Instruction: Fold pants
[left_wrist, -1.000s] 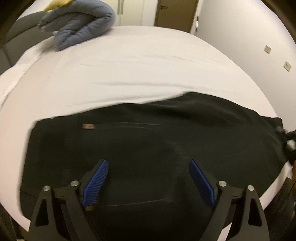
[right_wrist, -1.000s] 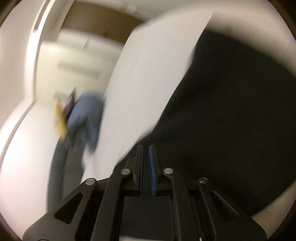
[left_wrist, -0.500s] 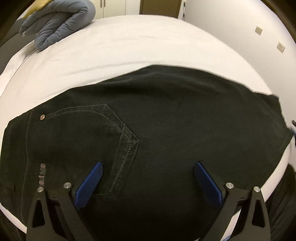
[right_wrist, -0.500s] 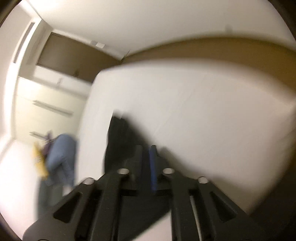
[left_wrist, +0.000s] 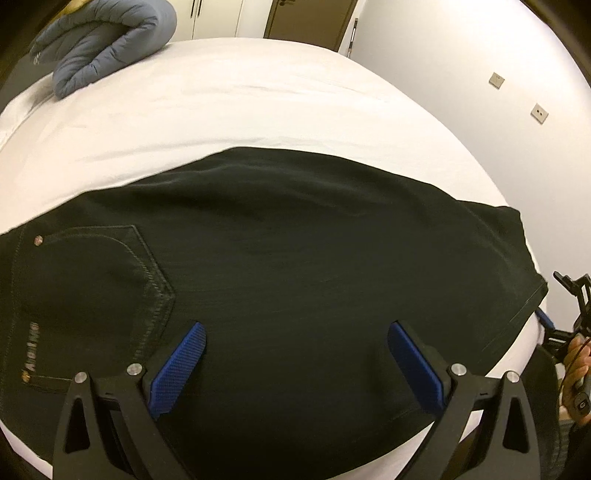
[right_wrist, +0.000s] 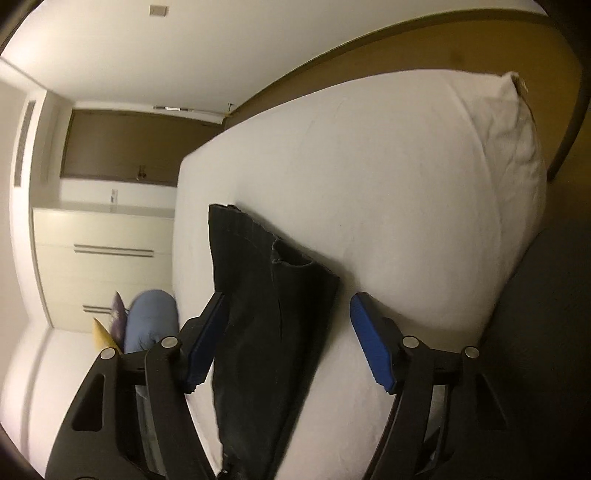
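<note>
Pants (left_wrist: 295, 266), black, lie flat on the bed (left_wrist: 258, 107), already doubled leg over leg, with the back pocket (left_wrist: 96, 280) and waist toward 9 o'clock in the left wrist view and the hems (left_wrist: 524, 258) out at 3 o'clock near the mattress edge. A rolled blue duvet (left_wrist: 107, 40) sits far off at 11 o'clock, well clear of the work.

The left gripper (left_wrist: 295, 354) hovers over the seat of the pants with its jaws spread wide and nothing between the pads; the cloth lies below them, not pinched. The right gripper (right_wrist: 286, 332) points along the leg end, and its jaws are opening; the hem corner (right_wrist: 306, 266) shows in the gap between the fingers, but the pads do not press it. In the left view the same tool appears at the 3 o'clock edge, carried by a hand (left_wrist: 576, 362) just beside the bed.

Judging by this, the lengthwise fold is finished and the crosswise fold is about to start. The next move calls for the right gripper to go in on the hems and close on both layers together, while the left either pins the middle as a crease line or takes the near edge. The hems then have to travel toward 9 o'clock and land square on the waist. The likely fault is catching only the top layer, which would drag the legs apart.
</note>
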